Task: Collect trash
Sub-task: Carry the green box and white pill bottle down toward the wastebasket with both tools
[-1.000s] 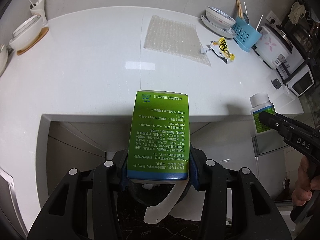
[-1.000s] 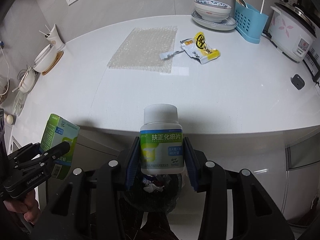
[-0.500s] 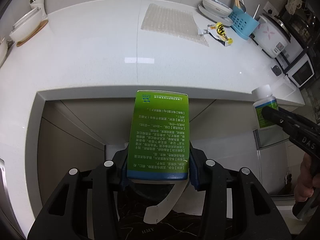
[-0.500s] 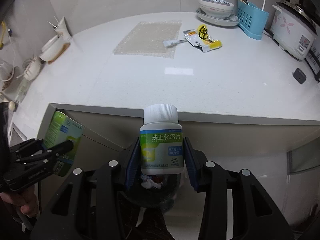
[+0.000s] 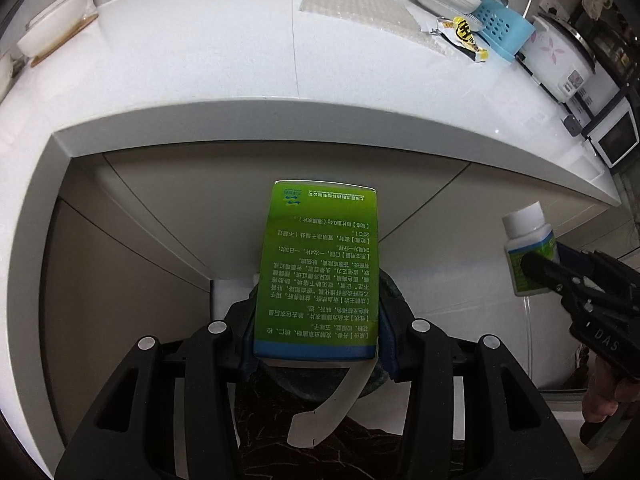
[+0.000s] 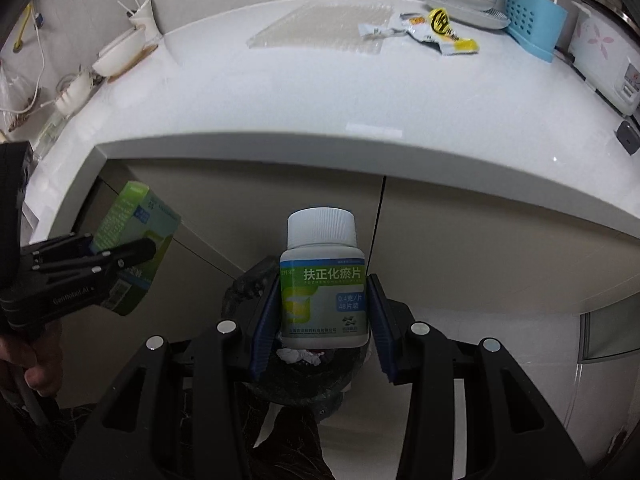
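Both loads are off the table now, hanging over a dark bin (image 6: 304, 376) just below the claws. The left claw (image 5: 316, 344) is clenched on the green box (image 5: 318, 268); the right claw (image 6: 323, 316) grips the white pill bottle (image 6: 323, 284). This looks like the drop step: next, loosen each claw above the bin mouth. Ahead, well beyond both claws, the white table (image 6: 320, 92) carries bubble wrap (image 6: 320, 28) and a yellow wrapper (image 6: 436, 30).
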The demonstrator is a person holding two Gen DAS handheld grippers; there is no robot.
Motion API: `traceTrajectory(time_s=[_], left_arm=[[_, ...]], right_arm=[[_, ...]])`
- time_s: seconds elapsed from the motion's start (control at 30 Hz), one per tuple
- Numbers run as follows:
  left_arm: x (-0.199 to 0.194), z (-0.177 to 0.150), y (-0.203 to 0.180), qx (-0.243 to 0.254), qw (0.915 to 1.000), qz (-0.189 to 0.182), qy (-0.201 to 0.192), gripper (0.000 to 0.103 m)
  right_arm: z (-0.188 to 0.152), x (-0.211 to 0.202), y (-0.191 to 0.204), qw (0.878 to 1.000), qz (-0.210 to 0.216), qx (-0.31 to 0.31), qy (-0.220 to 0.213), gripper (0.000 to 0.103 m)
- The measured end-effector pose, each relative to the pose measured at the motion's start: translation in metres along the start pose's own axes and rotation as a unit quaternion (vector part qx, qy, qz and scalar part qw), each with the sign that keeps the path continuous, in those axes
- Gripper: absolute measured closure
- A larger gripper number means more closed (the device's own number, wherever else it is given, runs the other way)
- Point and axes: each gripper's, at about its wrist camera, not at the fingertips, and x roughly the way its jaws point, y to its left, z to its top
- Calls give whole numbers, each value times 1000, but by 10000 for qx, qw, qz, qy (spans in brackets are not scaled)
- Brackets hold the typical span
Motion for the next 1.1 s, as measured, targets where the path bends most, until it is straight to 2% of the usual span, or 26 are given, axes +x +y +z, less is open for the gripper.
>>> traceTrajectory(time_s=[0.13, 0.33, 0.6, 1.1], left_arm=[[11, -4, 0, 128, 9999, 18, 22, 58], [24, -15, 5, 174, 9994, 21, 283, 58], [31, -22, 13, 203, 9994, -39, 281, 58], [41, -35, 34, 42, 9990, 4, 435, 58]], right_arm=[[-6, 20, -1, 9998, 3, 32, 185, 63], [-14, 47, 0, 9992, -28, 51, 383, 63], [-14, 82, 11, 9984, 81, -13, 564, 63], [-6, 114, 42, 9963, 46, -352, 780, 63]])
